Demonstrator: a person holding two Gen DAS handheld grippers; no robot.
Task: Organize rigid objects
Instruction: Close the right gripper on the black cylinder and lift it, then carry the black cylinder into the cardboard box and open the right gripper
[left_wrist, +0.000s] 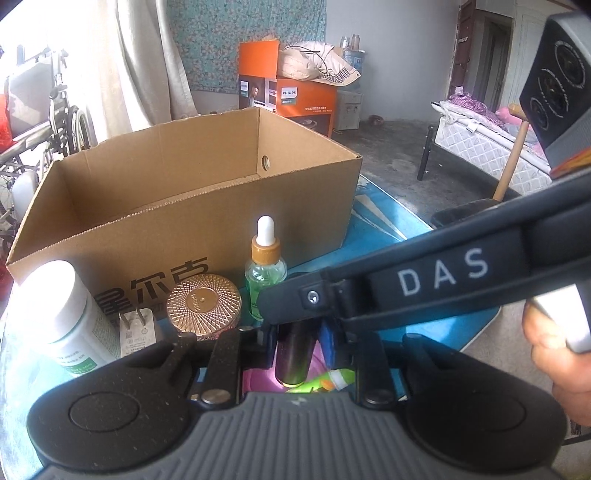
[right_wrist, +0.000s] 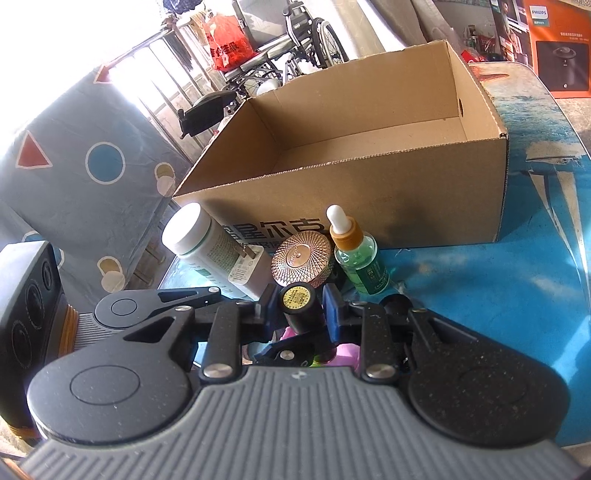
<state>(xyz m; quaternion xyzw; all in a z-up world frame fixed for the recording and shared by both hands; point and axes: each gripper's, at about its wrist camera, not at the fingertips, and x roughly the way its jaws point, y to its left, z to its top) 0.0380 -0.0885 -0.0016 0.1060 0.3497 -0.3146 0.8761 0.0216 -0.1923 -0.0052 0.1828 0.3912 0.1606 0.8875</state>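
Right gripper (right_wrist: 309, 312): jaws clamped on a smooth dark cylindrical bottle (right_wrist: 301, 308) with a round yellow label on its end, print unreadable; left gripper (left_wrist: 295, 350): jaws closed on the same bottle above the blue bench (right_wrist: 498, 295). Just beyond stand a white-capped plastic bottle (right_wrist: 195, 240), white plug adapter (right_wrist: 245, 275), ribbed rose-gold jar lid (right_wrist: 301, 258) and green glass dropper bottle (right_wrist: 356, 254), before an open corrugated cardboard box (right_wrist: 369, 177) printed with Chinese characters. An orange carton (left_wrist: 295, 96) behind reads PHILIPS.

Brown cardboard box (right_wrist: 369, 206) printed with black characters. Rose-gold jar lid (left_wrist: 204, 302), etched in a fine radiating lattice. Green glass dropper bottle (right_wrist: 360, 264), amber collar, white bulb. White pill bottle (left_wrist: 70, 317) with green-lettered label. White plug adapter (left_wrist: 138, 332). Black cylinder (right_wrist: 301, 308) capped by a yellow sticker. Blue surface (right_wrist: 498, 295), streaked white. Grey cloth (right_wrist: 74, 177) dotted with blue circles, red triangles. Orange carton (left_wrist: 291, 96).
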